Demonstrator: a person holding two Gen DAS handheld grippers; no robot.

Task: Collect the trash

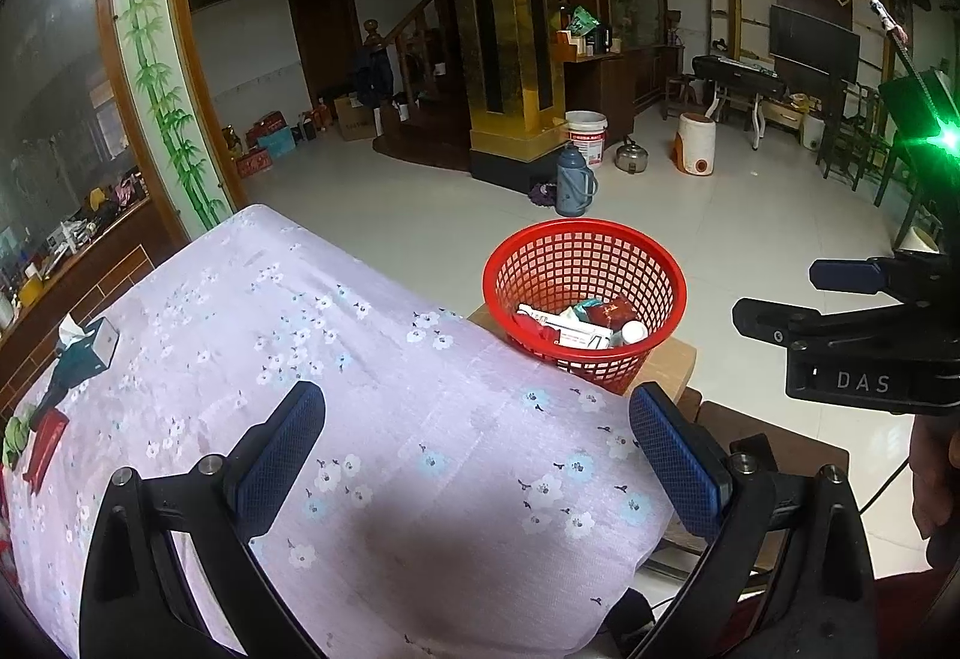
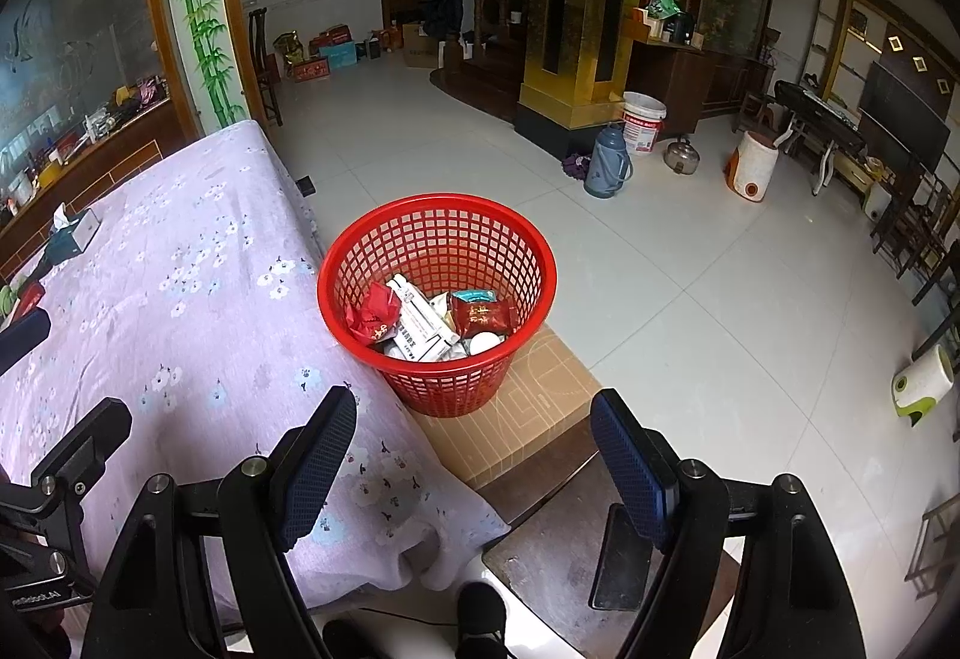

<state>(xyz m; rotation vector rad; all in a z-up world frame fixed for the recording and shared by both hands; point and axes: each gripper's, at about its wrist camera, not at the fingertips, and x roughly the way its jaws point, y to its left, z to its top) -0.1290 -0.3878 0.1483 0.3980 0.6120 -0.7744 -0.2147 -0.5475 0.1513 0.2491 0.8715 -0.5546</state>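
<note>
A red mesh basket [image 1: 570,365] [image 2: 456,383] stands on a cardboard box [image 2: 528,401] just off the table's corner. Inside lie red wrappers [image 2: 375,314], a white carton [image 2: 420,338], a dark red packet [image 2: 480,316] and a white cap [image 2: 483,342]. My left gripper [image 1: 480,455] hovers open above the purple floral tablecloth [image 1: 360,359], with nothing between its fingers. My right gripper [image 2: 477,467] is open and empty too, short of the basket over the table's edge; it also shows at the right edge of the left wrist view. A red packet [image 1: 48,443] lies at the table's far left.
A tissue box [image 1: 90,341] [image 2: 75,230] sits on the table's far side beside something green [image 1: 15,434]. A dark wooden stool top [image 2: 570,539] lies below the right gripper. Beyond the basket, white tiled floor holds a blue thermos [image 2: 606,161], a white bucket [image 2: 643,119] and a kettle [image 2: 681,155].
</note>
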